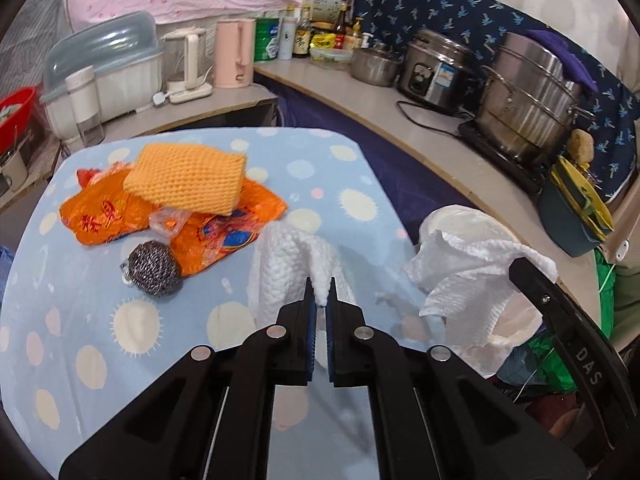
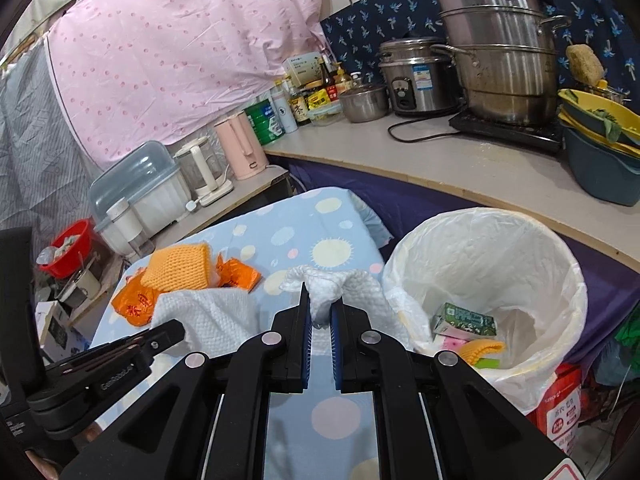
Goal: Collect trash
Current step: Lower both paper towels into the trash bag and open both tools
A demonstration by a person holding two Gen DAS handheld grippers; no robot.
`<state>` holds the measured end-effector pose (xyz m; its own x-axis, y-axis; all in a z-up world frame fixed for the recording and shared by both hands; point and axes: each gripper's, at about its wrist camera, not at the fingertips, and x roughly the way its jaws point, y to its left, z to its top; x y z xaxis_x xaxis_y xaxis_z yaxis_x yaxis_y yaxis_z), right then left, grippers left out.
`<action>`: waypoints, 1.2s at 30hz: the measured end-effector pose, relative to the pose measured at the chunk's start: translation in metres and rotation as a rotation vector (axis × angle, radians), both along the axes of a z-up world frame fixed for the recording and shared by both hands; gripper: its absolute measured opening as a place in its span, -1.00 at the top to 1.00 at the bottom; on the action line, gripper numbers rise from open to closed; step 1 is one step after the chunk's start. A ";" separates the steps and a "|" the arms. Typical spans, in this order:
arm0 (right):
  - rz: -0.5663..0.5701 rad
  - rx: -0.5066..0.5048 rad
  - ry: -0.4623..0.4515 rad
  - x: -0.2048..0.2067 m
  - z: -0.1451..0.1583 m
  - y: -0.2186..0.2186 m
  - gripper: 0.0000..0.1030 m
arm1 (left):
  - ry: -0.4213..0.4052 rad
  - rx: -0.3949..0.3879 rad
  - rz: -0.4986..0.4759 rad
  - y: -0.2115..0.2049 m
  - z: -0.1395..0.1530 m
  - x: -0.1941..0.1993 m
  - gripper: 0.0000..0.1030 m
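Ahead of the tool a pale curved desk (image 2: 460,160) carries steel pots (image 2: 500,60), a rice cooker (image 2: 416,80), bottles and a pink kettle (image 2: 240,144), backed by a navy patterned cloth (image 2: 360,28) and, to the left, a pink dotted sheet (image 2: 160,48).

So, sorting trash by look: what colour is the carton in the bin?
Green, with pale print; the carton shows best in the right wrist view.

Desk cloth (image 1: 100,280): pale blue, cream and pink dots. Sponge (image 1: 186,178): orange knit. Wrapper (image 1: 224,236): orange, printed. Scourer (image 1: 154,268): grey. Towels (image 1: 288,264): white.
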<state>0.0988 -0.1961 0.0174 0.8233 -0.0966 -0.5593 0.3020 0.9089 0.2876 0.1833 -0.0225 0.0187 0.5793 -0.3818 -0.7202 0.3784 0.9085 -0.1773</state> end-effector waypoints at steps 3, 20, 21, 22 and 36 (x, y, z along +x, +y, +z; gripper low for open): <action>-0.035 -0.006 -0.008 -0.008 0.004 -0.017 0.85 | -0.021 -0.007 -0.035 -0.014 0.012 -0.006 0.93; -0.202 -0.024 0.043 -0.029 -0.009 -0.123 0.85 | -0.011 -0.074 -0.278 -0.150 0.031 -0.016 0.93; -0.207 -0.020 0.054 -0.028 -0.013 -0.128 0.85 | -0.012 -0.075 -0.284 -0.155 0.029 -0.016 0.93; -0.211 -0.016 0.063 -0.027 -0.018 -0.132 0.85 | -0.011 -0.075 -0.293 -0.161 0.027 -0.015 0.93; -0.244 0.001 0.095 -0.029 -0.043 -0.148 0.50 | 0.038 -0.047 -0.298 -0.197 -0.009 -0.005 0.34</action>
